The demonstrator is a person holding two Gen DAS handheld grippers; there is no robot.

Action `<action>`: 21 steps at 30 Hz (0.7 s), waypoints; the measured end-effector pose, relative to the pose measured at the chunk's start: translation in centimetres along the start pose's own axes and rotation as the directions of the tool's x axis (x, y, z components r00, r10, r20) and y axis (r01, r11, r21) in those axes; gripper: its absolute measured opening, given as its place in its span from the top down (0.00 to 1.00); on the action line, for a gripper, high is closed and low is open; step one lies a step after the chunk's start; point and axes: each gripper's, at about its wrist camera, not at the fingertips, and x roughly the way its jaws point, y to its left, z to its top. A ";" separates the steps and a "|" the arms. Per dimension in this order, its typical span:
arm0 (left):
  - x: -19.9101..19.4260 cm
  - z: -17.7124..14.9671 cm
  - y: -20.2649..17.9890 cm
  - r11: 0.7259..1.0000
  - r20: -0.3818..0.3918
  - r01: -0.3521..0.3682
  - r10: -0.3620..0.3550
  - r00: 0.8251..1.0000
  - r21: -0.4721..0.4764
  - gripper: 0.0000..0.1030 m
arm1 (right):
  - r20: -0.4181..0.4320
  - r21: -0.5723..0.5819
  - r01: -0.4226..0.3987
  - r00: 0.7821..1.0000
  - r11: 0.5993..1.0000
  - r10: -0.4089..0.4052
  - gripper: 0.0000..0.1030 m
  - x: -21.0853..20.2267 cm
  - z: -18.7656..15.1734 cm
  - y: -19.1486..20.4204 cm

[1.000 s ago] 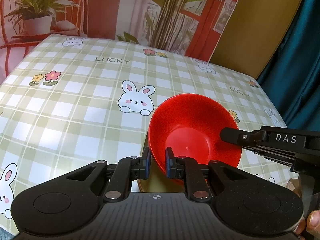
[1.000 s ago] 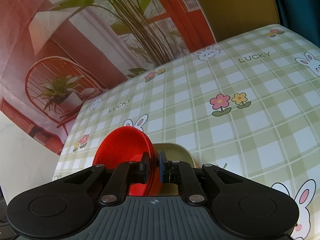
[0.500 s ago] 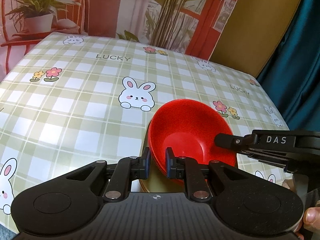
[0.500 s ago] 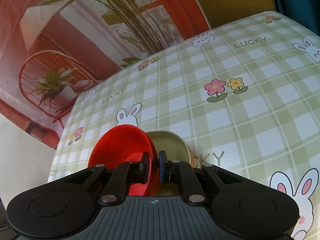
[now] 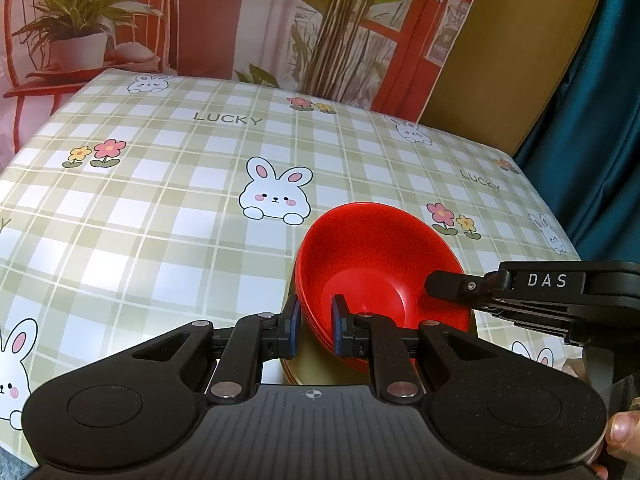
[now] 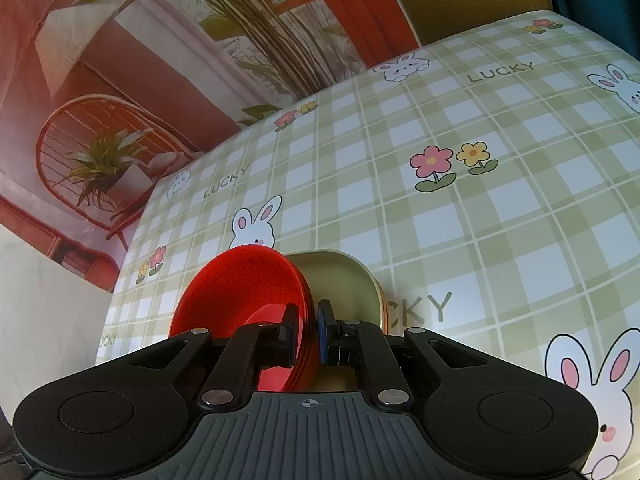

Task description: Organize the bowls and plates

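A nested stack of red bowls hangs tilted just over a stack of olive-yellow plates on the checked tablecloth. My left gripper is shut on the near left rim of the red bowls, one pad inside and one outside. My right gripper reaches in from the right and pinches the opposite rim. In the right wrist view, the right gripper is shut on the rim of the red bowls. The pale plates lie just behind. Whether the bowls touch the plates is hidden.
The tablecloth with rabbits and flowers stretches wide to the left and back. A printed backdrop with plants stands behind the table. A teal curtain hangs at the right. A person's fingertip shows at the lower right.
The red bowls have sunk a little toward the plates and tilted flatter. The right gripper has shifted slightly leftward with them. Both grips have stayed shut.
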 end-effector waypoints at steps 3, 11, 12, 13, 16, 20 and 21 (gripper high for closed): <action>0.0 0.1 -0.1 1.000 -0.003 -0.005 0.005 1.000 0.004 0.83 | 0.001 0.000 0.001 1.000 1.000 -0.001 0.90 0.0 0.0 0.0; -0.3 0.2 -0.1 1.000 0.005 -0.006 0.006 1.000 -0.003 0.80 | 0.009 -0.020 0.000 1.000 1.000 0.000 0.81 -0.2 0.0 0.6; -0.4 0.3 -0.1 1.000 0.009 -0.005 0.005 1.000 -0.003 0.79 | 0.014 -0.025 0.001 1.000 1.000 -0.001 0.80 -0.4 0.1 0.8; -0.5 0.3 -0.1 1.000 0.014 -0.006 0.006 1.000 -0.002 0.78 | 0.019 -0.028 0.002 1.000 1.000 -0.001 0.78 -0.5 0.2 0.9; -1.1 0.5 -0.3 1.000 0.034 -0.006 0.005 0.999 0.008 0.76 | 0.037 -0.039 0.003 0.999 0.999 -0.001 0.76 -1.2 0.4 1.3; -2.2 1.0 -0.8 0.999 0.082 -0.003 0.000 0.997 0.039 0.73 | 0.070 -0.063 0.013 0.998 0.998 -0.009 0.74 -2.3 0.9 1.7; -2.5 1.1 -0.9 0.999 0.095 -0.002 -0.003 0.995 0.048 0.71 | 0.083 -0.075 0.020 0.996 0.997 -0.014 0.73 -2.7 1.0 1.9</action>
